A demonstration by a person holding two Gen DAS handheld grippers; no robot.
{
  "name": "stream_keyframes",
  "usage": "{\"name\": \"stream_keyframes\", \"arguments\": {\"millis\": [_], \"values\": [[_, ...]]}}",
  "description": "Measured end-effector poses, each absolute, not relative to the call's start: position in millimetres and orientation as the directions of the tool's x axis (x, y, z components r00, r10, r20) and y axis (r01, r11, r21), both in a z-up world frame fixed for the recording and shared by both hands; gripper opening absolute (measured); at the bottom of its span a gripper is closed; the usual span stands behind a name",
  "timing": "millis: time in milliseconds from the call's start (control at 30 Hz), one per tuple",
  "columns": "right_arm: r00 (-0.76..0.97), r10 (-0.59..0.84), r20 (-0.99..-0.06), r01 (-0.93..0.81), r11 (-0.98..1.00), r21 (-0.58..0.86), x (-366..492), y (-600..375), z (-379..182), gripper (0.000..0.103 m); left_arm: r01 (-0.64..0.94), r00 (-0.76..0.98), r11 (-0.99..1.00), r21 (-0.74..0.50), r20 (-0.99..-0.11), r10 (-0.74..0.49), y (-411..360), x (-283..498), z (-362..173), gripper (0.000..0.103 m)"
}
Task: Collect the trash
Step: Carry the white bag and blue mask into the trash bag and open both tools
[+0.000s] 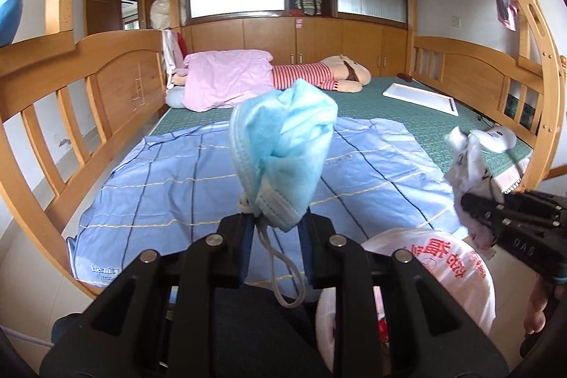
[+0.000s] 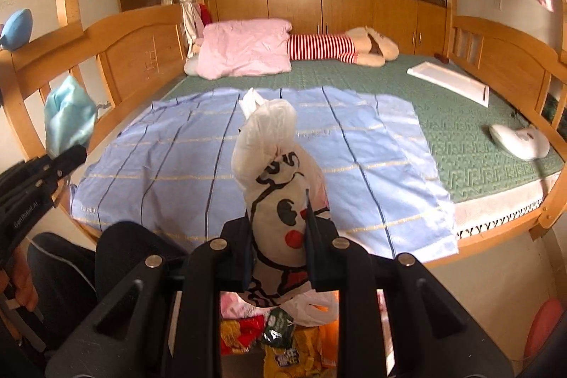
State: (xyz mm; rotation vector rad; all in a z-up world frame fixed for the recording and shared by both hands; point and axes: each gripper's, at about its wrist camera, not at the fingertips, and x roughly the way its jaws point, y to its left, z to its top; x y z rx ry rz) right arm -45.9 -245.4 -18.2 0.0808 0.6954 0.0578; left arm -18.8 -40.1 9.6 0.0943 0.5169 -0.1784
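Note:
My left gripper [image 1: 277, 229] is shut on a crumpled light-blue face mask [image 1: 283, 144], held up in front of the bed with its ear loops hanging down. The mask also shows in the right wrist view [image 2: 69, 114]. My right gripper [image 2: 279, 243] is shut on a crumpled white plastic bag with a cartoon print [image 2: 280, 193], which also shows in the left wrist view [image 1: 467, 162]. Below, a white trash bag with red lettering [image 1: 443, 257] stands on the floor. The right wrist view shows colourful wrappers [image 2: 283, 339] inside it.
A blue striped sheet [image 2: 248, 165] lies on the green mattress [image 2: 460, 130] of a wooden bunk bed. A pink pillow [image 2: 244, 46], a plush toy [image 2: 368, 46], a white board [image 2: 450, 82] and a white item [image 2: 519, 140] lie on the bed.

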Motion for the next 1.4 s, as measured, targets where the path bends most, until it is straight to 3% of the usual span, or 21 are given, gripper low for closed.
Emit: {"name": "stream_keyframes", "arguments": {"millis": [233,367,400,467,600,767,800,900,933,1067,1200,1400], "values": [[0.657,0.094,-0.748,0.010,0.991,0.134,-49.0,-259.8,-63.5,0.028,0.278,0.821,0.959,0.048,-0.530,-0.211,-63.8,-21.0,1.4,0.024],[0.631,0.098,-0.769,0.079,0.979,0.190,-52.9,-277.1,-74.9,0.048,0.339,0.776,0.940,0.033,-0.575,-0.260,-74.0,-18.0,-9.9,0.024],[0.642,0.097,-0.761,0.099,0.973,0.208,-54.1,-282.9,-72.5,0.058,0.369,0.748,0.929,0.021,-0.600,-0.283,-78.2,-16.3,-14.8,0.024],[0.685,0.098,-0.722,0.142,0.954,0.264,-60.7,-297.5,-62.3,0.068,0.416,0.695,0.910,-0.010,-0.641,-0.325,-84.6,-13.4,-24.5,0.024],[0.787,0.065,-0.614,0.199,0.915,0.352,-77.3,-324.1,-36.8,0.074,0.525,0.579,0.850,-0.051,-0.710,-0.401,-104.2,-14.1,-47.3,0.026],[0.847,-0.014,-0.532,0.234,0.908,0.348,-91.1,-337.4,-12.6,0.078,0.635,0.454,0.767,-0.095,-0.758,-0.469,-133.4,-26.4,-70.5,0.032],[0.850,-0.018,-0.526,0.236,0.907,0.350,-92.1,-339.6,-11.1,0.079,0.655,0.442,0.750,-0.089,-0.760,-0.476,-138.8,-29.9,-73.3,0.037],[0.862,-0.021,-0.507,0.241,0.896,0.373,-93.9,-344.9,-10.0,0.085,0.663,0.451,0.745,-0.071,-0.757,-0.473,-143.8,-35.2,-74.9,0.076],[0.862,-0.023,-0.506,0.246,0.892,0.379,-94.4,-345.9,-10.4,0.087,0.658,0.461,0.750,-0.068,-0.751,-0.473,-142.8,-36.2,-73.8,0.082],[0.858,-0.037,-0.512,0.262,0.889,0.376,-95.4,-341.8,-13.2,0.092,0.588,0.546,0.808,-0.027,-0.724,-0.421,-135.3,-33.6,-65.1,0.093],[0.873,-0.066,-0.483,0.232,0.928,0.291,-97.7,-320.9,-8.1,0.098,0.362,0.741,0.930,0.058,-0.623,-0.250,-107.2,-29.0,-38.4,0.099],[0.885,-0.026,-0.465,0.128,0.974,0.188,-93.1,-285.0,-2.7,0.100,0.145,0.870,0.988,0.051,-0.481,-0.103,-66.7,-38.4,2.2,0.100]]}}
